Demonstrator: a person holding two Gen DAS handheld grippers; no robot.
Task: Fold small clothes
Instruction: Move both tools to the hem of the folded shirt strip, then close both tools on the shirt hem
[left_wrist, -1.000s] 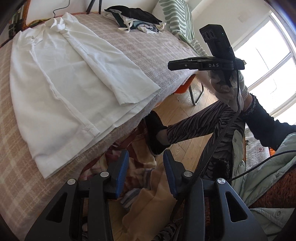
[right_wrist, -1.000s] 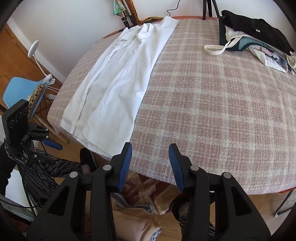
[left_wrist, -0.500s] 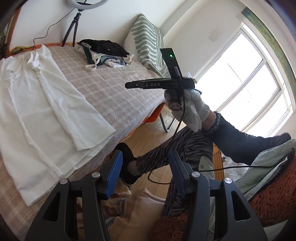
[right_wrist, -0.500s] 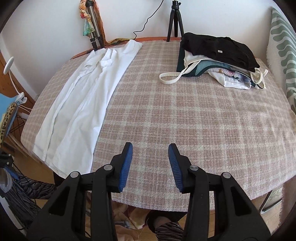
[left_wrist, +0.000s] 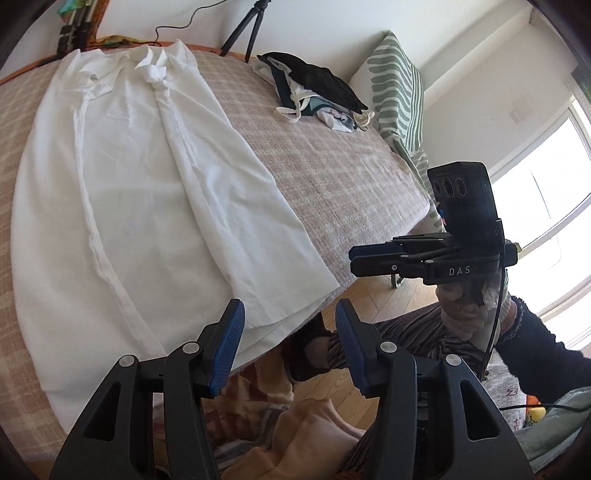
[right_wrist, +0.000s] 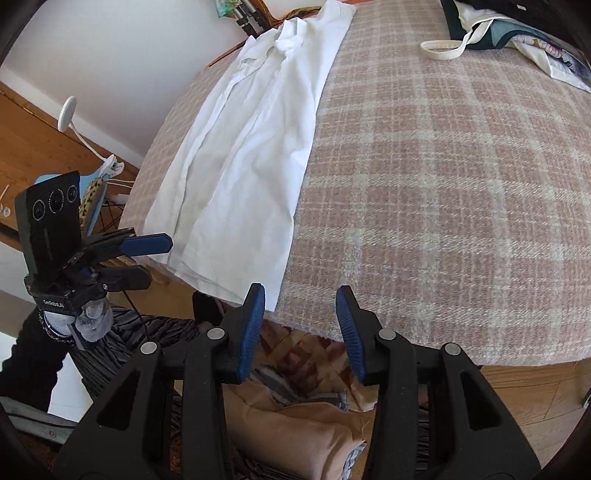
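A white shirt lies lengthwise on the plaid-covered table, sides folded in, collar at the far end, hem at the near edge. It also shows in the right wrist view. My left gripper is open and empty, just off the near table edge by the shirt's hem. My right gripper is open and empty at the table edge, just right of the hem. Each gripper also shows in the other's view, the right one and the left one.
A pile of dark and light clothes sits at the far end of the table. A striped cushion stands beyond it. Blankets lie on the floor below. A blue chair is left.
Both grippers have swung back toward the near table edge at the shirt's hem. Both have stayed open and empty.
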